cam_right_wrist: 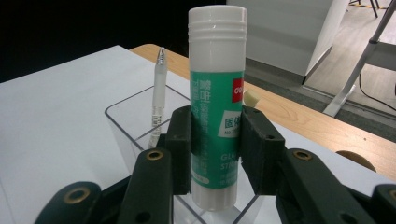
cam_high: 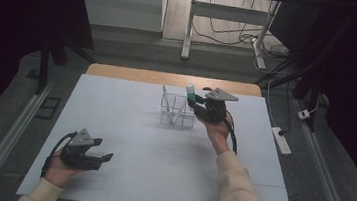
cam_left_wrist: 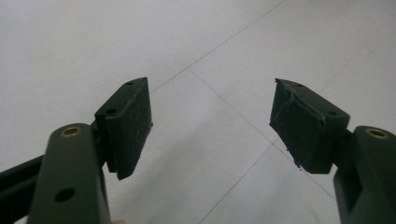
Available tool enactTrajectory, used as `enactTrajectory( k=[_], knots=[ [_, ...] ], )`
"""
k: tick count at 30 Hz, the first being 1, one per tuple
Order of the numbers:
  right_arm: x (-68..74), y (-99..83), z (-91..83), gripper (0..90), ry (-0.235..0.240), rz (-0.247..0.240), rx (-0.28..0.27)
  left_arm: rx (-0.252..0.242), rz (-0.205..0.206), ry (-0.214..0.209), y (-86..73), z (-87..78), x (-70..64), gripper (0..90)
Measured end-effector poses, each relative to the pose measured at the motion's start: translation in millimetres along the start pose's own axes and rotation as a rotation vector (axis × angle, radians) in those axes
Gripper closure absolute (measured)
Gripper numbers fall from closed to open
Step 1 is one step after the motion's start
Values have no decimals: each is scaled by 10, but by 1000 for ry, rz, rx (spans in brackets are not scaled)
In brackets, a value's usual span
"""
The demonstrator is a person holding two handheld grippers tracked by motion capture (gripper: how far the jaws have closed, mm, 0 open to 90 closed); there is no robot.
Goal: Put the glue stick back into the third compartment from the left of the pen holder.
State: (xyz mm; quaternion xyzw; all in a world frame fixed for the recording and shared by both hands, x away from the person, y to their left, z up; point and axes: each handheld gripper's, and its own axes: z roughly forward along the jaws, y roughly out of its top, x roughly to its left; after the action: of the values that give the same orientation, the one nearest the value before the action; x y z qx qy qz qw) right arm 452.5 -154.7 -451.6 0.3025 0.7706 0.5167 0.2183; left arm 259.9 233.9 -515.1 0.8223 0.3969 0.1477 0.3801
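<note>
The white bench (cam_high: pixel 128 125) takes up most of your high view, with a strip of bare wood along its far edge. Toward the far middle of it stands a clear plastic holder (cam_high: pixel 178 111), open at the top, with a thin white pen (cam_right_wrist: pixel 159 88) leaning inside it.

Your right gripper (cam_high: pixel 197 101) is held over the holder's right side, and its 2 fingers (cam_right_wrist: pixel 180 149) are pinching a glue stick (cam_right_wrist: pixel 217 93) between them. The stick stands upright in the grip, white cap up, green label facing the right gripper view, the pads pressed against the label's lower half. Its white base sits just above the holder's clear rim, over the opening; you cannot tell from these views whether it touches the plastic. The pen stands beyond and to the left of the stick in that view, apart from it.

Your left gripper (cam_high: pixel 102 159) rests low at the near left corner of the bench, well apart from the holder. Its fingers (cam_left_wrist: pixel 126 126) are spread wide, with nothing but the bare white surface between them.
</note>
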Motion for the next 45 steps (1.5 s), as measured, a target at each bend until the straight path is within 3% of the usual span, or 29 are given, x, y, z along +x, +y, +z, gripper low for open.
enactTrajectory(
  k=[8,10,12,17,32,45],
  knots=[
    [-47,-62,74,644,10,1,1,2,3,-1,9,5,-8,292],
    [-55,-85,79,496,31,-3,-7,3,4,0,8,8,-8,292],
    [-39,-78,60,383,-7,-12,-5,3,3,0,7,8,-6,292],
    [-28,-53,-47,353,-12,-13,0,2,4,0,10,3,-9,292],
    [-61,-314,-662,376,56,-34,104,5,4,-1,11,28,-14,291],
    [-133,-756,-1266,380,24,-6,151,6,8,-8,36,50,-30,291]
  ],
)
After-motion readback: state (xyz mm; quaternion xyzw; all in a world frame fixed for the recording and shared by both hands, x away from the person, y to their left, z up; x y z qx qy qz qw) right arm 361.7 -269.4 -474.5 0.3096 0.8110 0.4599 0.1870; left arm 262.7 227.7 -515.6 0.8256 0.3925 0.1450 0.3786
